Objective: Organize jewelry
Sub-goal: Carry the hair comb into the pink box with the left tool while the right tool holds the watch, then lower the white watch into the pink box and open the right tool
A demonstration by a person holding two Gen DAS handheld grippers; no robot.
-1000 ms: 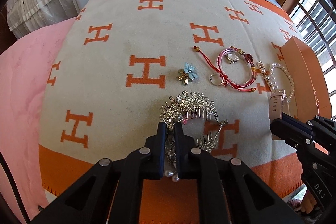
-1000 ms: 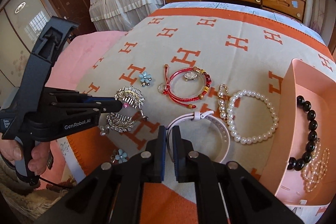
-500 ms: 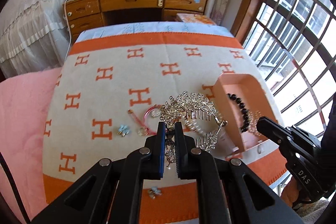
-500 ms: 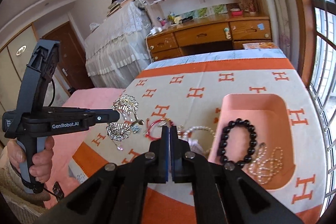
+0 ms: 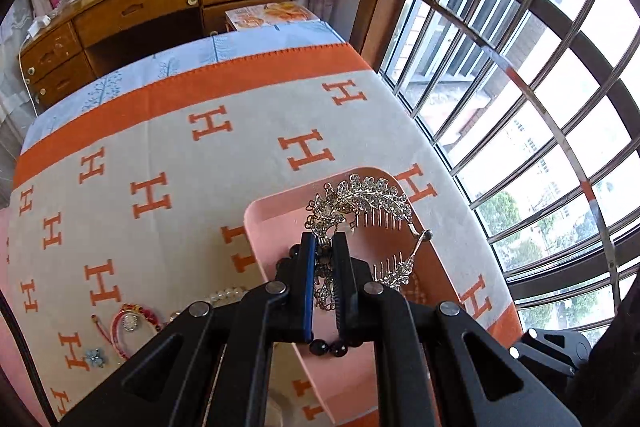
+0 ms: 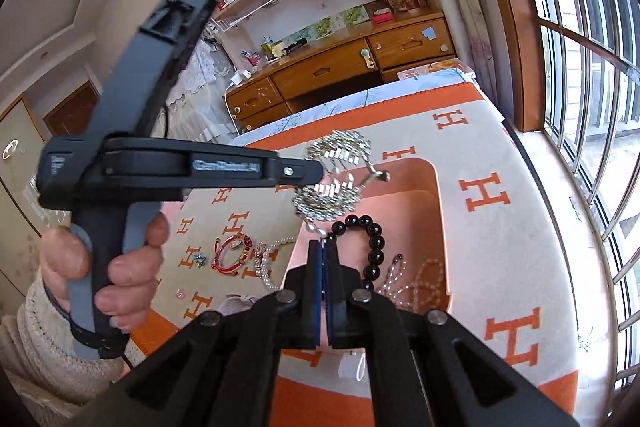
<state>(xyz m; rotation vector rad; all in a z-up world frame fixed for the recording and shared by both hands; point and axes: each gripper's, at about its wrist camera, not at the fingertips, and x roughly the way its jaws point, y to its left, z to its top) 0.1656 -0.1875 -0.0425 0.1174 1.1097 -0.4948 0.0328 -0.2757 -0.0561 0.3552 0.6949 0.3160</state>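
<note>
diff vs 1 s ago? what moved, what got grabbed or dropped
The left tongs, shut on the rhinestone hair comb, carried it off the blanket and over the pink tray. The right tongs closed empty, leaving the white bangle behind. Black bead bracelet in the tray and the red bracelet on the blanket stayed put.

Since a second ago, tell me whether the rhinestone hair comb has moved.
Yes. The left tongs, shut on the rhinestone hair comb, have carried it off the blanket and toward the window side; it now hangs over the pink tray.
</note>
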